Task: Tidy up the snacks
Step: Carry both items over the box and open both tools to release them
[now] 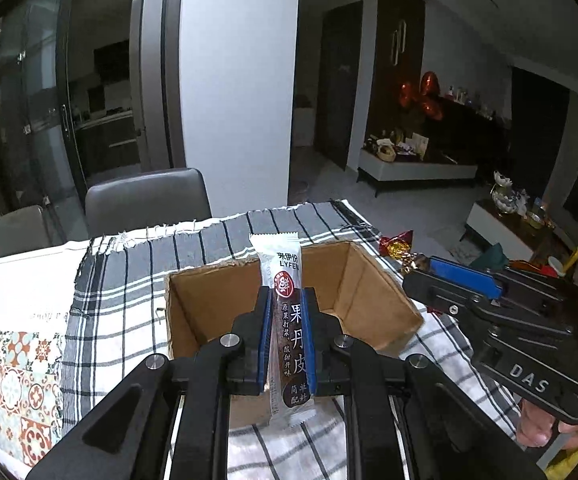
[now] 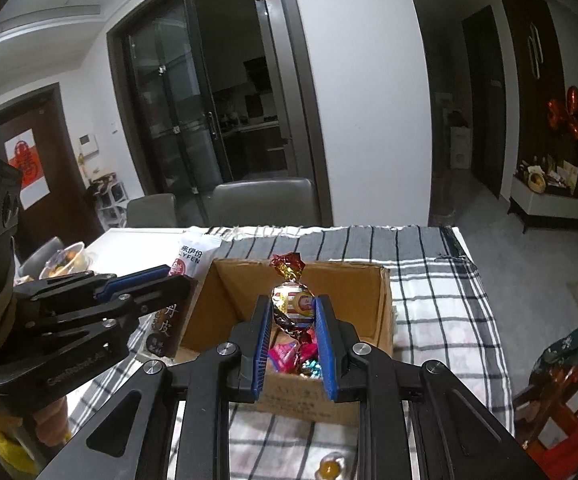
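Note:
An open cardboard box (image 1: pixel 381 300) (image 2: pixel 369 304) sits on the checked cloth. My left gripper (image 1: pixel 287 320) is shut on a long white and brown fruit-leather stick (image 1: pixel 289 320), held upright over the box's near edge; the stick also shows in the right wrist view (image 2: pixel 187 268). My right gripper (image 2: pixel 292 320) is shut on a foil-wrapped candy (image 2: pixel 292 300) with twisted red and gold ends, held above the box. The right gripper also shows in the left wrist view (image 1: pixel 429 268) at the box's right side. Several wrapped sweets (image 2: pixel 289 356) lie in the box.
A checked cloth (image 1: pixel 129 280) covers the table, with a patterned mat (image 1: pixel 13 380) at left. A small yellow sweet (image 2: pixel 329 468) lies on the cloth before the box. Two grey chairs (image 2: pixel 265 200) stand behind the table. A food bowl (image 2: pixel 65 260) sits at far left.

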Available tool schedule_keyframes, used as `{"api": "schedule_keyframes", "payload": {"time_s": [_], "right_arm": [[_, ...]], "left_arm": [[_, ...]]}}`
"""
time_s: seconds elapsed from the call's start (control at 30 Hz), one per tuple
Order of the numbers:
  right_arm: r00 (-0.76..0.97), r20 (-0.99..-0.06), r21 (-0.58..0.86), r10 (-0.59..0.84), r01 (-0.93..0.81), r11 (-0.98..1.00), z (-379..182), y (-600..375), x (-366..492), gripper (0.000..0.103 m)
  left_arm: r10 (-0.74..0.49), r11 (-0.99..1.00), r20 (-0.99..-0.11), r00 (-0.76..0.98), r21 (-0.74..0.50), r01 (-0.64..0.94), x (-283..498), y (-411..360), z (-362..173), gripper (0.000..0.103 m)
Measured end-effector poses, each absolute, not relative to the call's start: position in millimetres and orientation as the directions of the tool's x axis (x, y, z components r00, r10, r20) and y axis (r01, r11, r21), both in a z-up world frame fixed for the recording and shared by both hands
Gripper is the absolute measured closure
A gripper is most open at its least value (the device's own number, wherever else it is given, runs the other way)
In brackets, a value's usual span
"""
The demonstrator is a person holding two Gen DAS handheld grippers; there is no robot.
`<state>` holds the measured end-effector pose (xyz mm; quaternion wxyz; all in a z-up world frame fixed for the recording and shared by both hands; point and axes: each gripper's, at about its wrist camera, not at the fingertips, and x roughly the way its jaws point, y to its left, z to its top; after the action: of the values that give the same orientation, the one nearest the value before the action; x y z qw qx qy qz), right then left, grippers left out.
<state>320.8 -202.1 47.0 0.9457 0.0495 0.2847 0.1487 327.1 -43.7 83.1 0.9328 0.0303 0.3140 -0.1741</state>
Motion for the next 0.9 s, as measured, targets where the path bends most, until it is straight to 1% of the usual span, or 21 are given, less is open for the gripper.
{"api": "schedule_keyframes", "payload": {"time_s": [0.17, 0.2, 0.23, 0.27, 0.3, 0.37, 0.43, 0.6, 0.9], "right_arm": [[0.781, -0.554, 0.17, 0.288, -0.232, 0.958, 39, -202, 344, 0.08], [0.782, -0.559, 0.164, 0.276, -0.221, 0.961, 37, -201, 345, 0.079], [0.783, -0.566, 0.153, 0.259, -0.209, 0.966, 35, -200, 347, 0.074], [0.786, -0.572, 0.137, 0.233, -0.189, 0.972, 33, -200, 348, 0.056], [0.795, -0.567, 0.128, 0.216, -0.175, 0.976, 33, -200, 346, 0.051], [0.805, -0.557, 0.111, 0.202, -0.169, 0.979, 31, -201, 341, 0.05], [0.807, -0.558, 0.104, 0.194, -0.164, 0.981, 29, -202, 334, 0.05], [0.828, -0.531, 0.073, 0.178, -0.164, 0.984, 29, -200, 298, 0.05], [0.823, -0.527, 0.093, 0.211, -0.191, 0.977, 28, -202, 243, 0.05]], "left_arm": [[-0.273, 0.945, -0.619, 0.736, -0.031, 0.325, 349, -45, 71, 0.086], [-0.269, 0.946, -0.625, 0.733, -0.029, 0.322, 352, -44, 69, 0.076], [-0.264, 0.947, -0.63, 0.73, -0.026, 0.319, 354, -43, 67, 0.067], [-0.256, 0.95, -0.627, 0.736, -0.024, 0.31, 354, -41, 66, 0.051], [-0.246, 0.954, -0.622, 0.744, -0.021, 0.299, 353, -39, 66, 0.046], [-0.224, 0.96, -0.62, 0.752, -0.008, 0.28, 348, -35, 64, 0.045], [-0.233, 0.959, -0.617, 0.752, -0.015, 0.285, 339, -32, 64, 0.045], [-0.233, 0.953, -0.577, 0.783, 0.024, 0.302, 304, -31, 65, 0.044], [-0.279, 0.936, -0.525, 0.804, 0.04, 0.351, 239, -34, 69, 0.043]]}}
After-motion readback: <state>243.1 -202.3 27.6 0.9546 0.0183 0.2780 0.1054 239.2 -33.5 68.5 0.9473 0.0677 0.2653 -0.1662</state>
